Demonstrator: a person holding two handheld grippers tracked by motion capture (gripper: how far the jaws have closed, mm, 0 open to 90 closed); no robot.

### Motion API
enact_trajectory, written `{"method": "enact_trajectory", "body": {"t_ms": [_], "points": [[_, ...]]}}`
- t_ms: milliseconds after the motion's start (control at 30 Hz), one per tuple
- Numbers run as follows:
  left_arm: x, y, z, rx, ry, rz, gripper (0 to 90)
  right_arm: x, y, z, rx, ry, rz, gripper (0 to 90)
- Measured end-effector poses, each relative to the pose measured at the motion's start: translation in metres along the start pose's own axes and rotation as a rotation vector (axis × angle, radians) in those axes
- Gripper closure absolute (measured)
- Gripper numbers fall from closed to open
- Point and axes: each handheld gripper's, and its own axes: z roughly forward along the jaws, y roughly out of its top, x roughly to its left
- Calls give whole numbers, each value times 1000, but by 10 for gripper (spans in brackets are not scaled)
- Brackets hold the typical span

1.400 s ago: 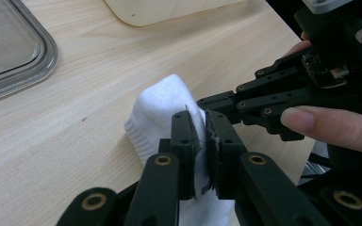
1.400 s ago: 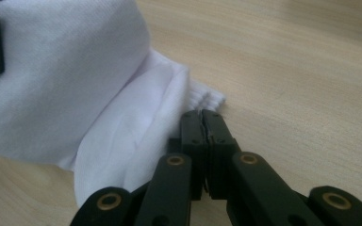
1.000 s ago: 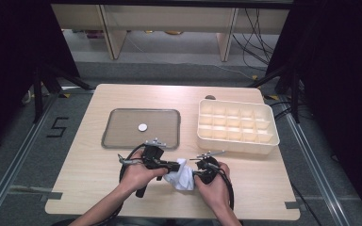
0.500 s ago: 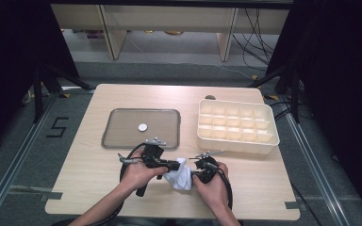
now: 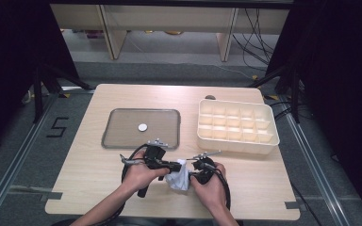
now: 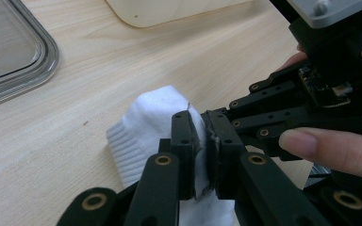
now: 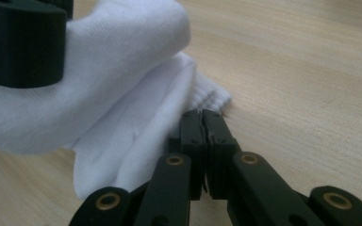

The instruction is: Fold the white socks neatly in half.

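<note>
Where both meet — two grippers, left gripper [image 5: 178,165] and right gripper [image 5: 192,174]; one sock [image 5: 178,178].

A soft white sock [image 5: 178,176] is bunched up between the left gripper [image 5: 176,165] and the right gripper [image 5: 192,175]. Both pinch its cloth. Its ribbed end rests on the table.

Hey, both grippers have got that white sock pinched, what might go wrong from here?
The left gripper holds only a thin fold of the white ribbed cotton sock, so the fabric may slip free if pulled. The right gripper grips near the cuff edge, which could also slip out. Both work close together, so their jaws might collide.
</note>
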Motion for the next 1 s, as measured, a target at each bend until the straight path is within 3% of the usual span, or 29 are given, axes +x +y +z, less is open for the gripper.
{"method": "enact_trajectory", "body": {"t_ms": [200, 267, 367, 433, 467, 533, 567, 633, 767, 1000], "points": [[0, -1, 3, 6, -3, 1, 820, 3, 0, 0, -13, 9, 5, 882], [0, -1, 4, 9, -4, 2, 820, 2, -1, 1, 7, 6, -20, 882], [0, -1, 5, 14, -8, -1, 820, 4, 0, 1, -1, 15, 4, 882], [0, -2, 6, 15, -6, 0, 819, 2, -1, 2, -7, 13, -29, 881], [0, -2, 6, 12, 0, -1, 819, 4, -1, 2, -1, 20, -9, 881], [1, -2, 6, 16, -9, -2, 819, 5, -1, 4, 5, 13, -16, 880], [1, -2, 7, 16, -8, -2, 819, 5, -2, 5, -17, 27, -17, 879], [1, -2, 7, 17, -5, 1, 819, 7, -1, 3, 3, 22, -3, 877], [0, -3, 8, 16, 3, 2, 819, 8, -1, 5, 2, 25, -21, 874], [-1, -7, 11, 33, 6, 24, 818, 5, -1, 5, 7, 34, -10, 855]]}}
